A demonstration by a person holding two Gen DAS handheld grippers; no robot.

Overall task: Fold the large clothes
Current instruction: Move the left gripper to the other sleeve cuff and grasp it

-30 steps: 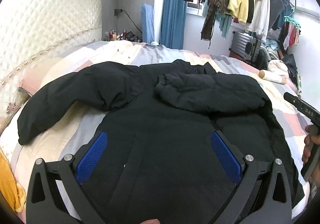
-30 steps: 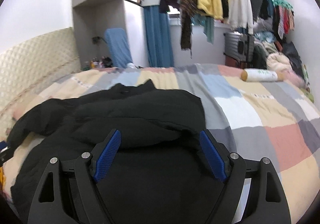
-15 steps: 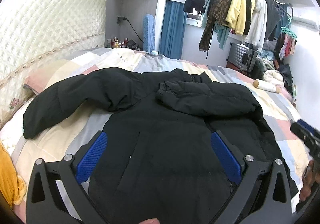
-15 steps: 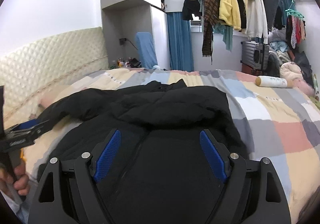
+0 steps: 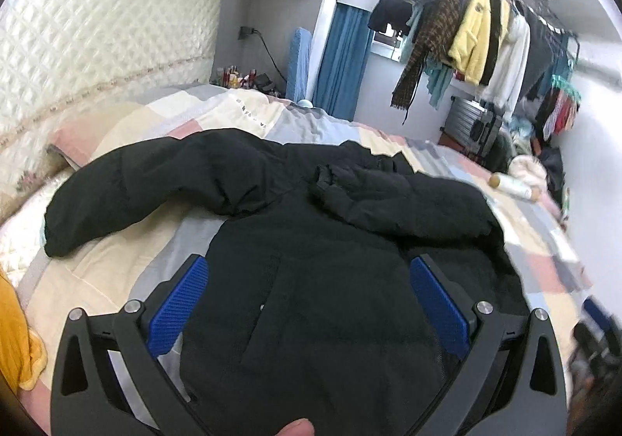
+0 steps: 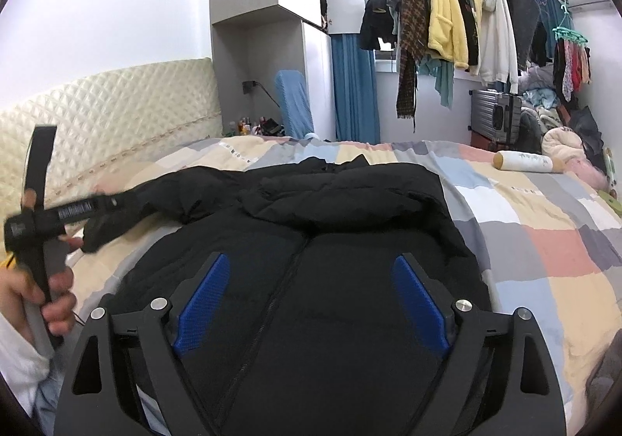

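Black jacket (image 5: 334, 304) lay flat on the patchwork bed (image 6: 552, 241), front up. 1 sleeve (image 5: 396, 203) was folded across the chest, the other sleeve (image 5: 128, 195) stretched out toward the headboard (image 5: 77, 59). Left gripper (image 5: 309, 300) and right gripper (image 6: 311, 304) both hung above the jacket, jaws spread wide, gripping nothing.

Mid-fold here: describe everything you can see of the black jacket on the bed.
The black jacket is a puffy, quilted-looking coat lying front up on the patchwork bedspread, zipper closed down the middle. One sleeve is folded across the chest; the other sleeve stretches out toward the headboard side. Neither open gripper touches it.
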